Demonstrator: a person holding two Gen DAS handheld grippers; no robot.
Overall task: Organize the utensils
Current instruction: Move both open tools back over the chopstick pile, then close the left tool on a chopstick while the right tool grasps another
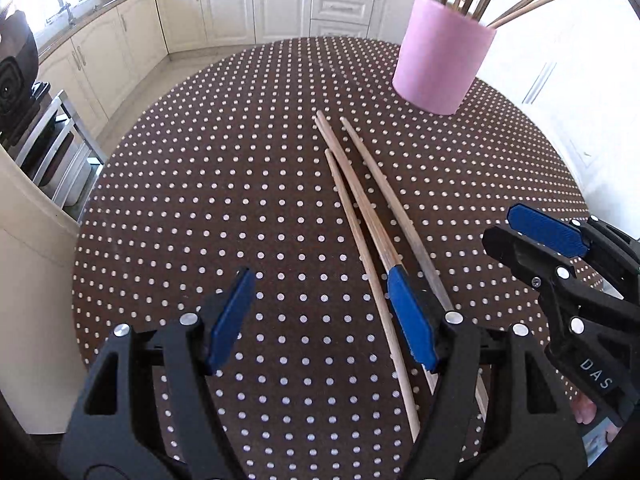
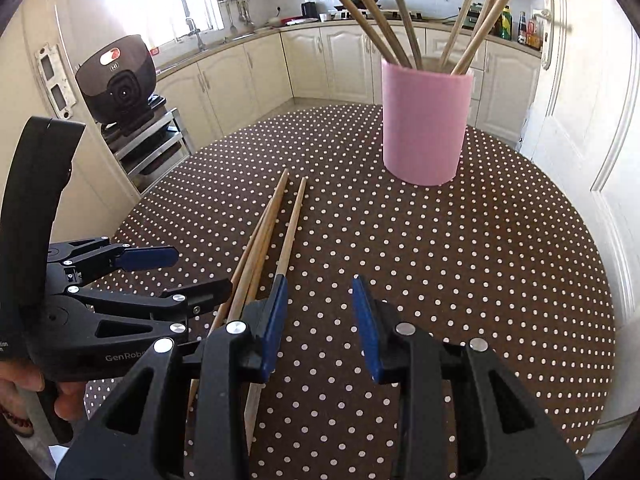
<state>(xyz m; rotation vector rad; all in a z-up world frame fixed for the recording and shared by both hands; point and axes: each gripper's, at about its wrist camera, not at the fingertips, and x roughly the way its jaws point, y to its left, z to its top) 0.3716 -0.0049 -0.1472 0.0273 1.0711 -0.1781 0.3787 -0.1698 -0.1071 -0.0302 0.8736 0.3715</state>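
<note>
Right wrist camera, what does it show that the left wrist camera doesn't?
Only the right wrist view shows the whole black appliance on its rack and the hand holding the left gripper. Only the left wrist view shows the right gripper from the side. Both share the pink holder, loose chopsticks and dotted tablecloth.

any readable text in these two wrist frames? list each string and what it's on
"DAS" on a label on the right gripper, seen in the left wrist view.
"GenRob", cut off by a finger in front, on the left gripper body, seen in the right wrist view.
Small white print at the far left edge of that same body: too cropped to read.
Labels on the bottles on the counter: too small to read.
Mark on the dark appliance: blurred.
</note>
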